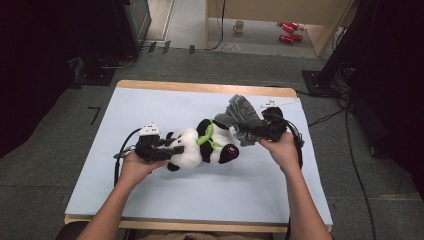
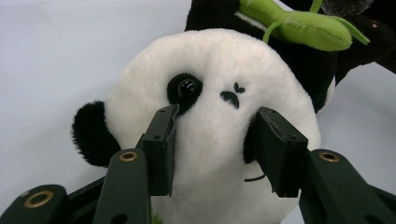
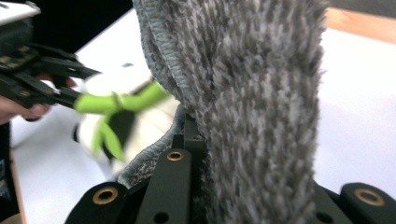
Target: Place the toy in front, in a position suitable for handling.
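floor (image 1: 45, 165): grey carpet, taped marks | table (image 1: 150, 100): pale blue top, wooden edge | far back: light wooden unit (image 1: 280, 10), mug (image 1: 239, 26), possibly red cans (image 1: 289, 31) | sides: dark stands, cables

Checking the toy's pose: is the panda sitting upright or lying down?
Lying down. The panda rests lengthwise on the table, head between the left gripper jaws.

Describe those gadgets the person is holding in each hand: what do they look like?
Each hand holds a black tool. The left gripper carries a small white plate with dark marks on top and trails a black cable; the right gripper has a black cable too. Close up, the jaws are flat black bars with brass-coloured rivets, ending in blocky black pads. The forearms are bare, no sleeves visible.
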### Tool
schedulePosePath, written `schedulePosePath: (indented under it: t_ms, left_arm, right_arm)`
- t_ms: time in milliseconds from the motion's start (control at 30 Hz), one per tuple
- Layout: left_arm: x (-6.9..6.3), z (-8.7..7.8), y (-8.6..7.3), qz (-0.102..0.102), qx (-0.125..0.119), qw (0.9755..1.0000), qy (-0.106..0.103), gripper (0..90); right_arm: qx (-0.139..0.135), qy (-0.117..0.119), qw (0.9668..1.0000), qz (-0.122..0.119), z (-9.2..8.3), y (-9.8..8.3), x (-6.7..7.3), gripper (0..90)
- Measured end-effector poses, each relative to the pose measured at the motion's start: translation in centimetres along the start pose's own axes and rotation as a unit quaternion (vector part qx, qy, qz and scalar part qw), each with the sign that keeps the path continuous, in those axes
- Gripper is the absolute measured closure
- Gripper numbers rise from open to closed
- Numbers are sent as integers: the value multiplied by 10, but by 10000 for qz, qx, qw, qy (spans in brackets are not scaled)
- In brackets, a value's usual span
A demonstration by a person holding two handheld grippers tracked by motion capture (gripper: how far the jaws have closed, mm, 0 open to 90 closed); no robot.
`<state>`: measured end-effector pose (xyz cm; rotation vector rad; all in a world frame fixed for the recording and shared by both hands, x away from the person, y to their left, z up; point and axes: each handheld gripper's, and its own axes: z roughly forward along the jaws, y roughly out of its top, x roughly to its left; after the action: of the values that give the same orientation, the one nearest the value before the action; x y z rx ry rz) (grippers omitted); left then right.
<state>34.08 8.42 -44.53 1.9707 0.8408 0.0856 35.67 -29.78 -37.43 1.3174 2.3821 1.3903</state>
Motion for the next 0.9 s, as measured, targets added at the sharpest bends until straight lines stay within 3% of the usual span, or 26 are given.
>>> schedulePosePath:
  t_ms: [200,400,533,600,700,800,900]
  left_arm:
    - [-1,0,0,-55,-56,10000,12,484]
    - [-2,-1,0,44,-43,10000,61,448]
    - [-1,-1,1,64,-22,10000,61,381]
    - [-1,-2,2,84,-22,9999,51,359]
    - [-1,-7,4,124,85,9999,21,344]
    - [1,-6,0,377,348,9986,90,316]
    - [2,-3,-4,483,294,9984,53,334]
  right_arm:
    - [-76,308,9993,-187,14,11,22,804]
    - [184,548,9976,-378,44,11,34,804]
    - [513,539,9960,-495,65,2,37,803]
    - [505,495,9960,-551,67,-1,37,803]
    - [563,492,9965,-381,65,-1,33,803]
    - [572,531,9967,-237,67,-1,29,802]
    - [593,516,9967,-208,68,-1,28,801]
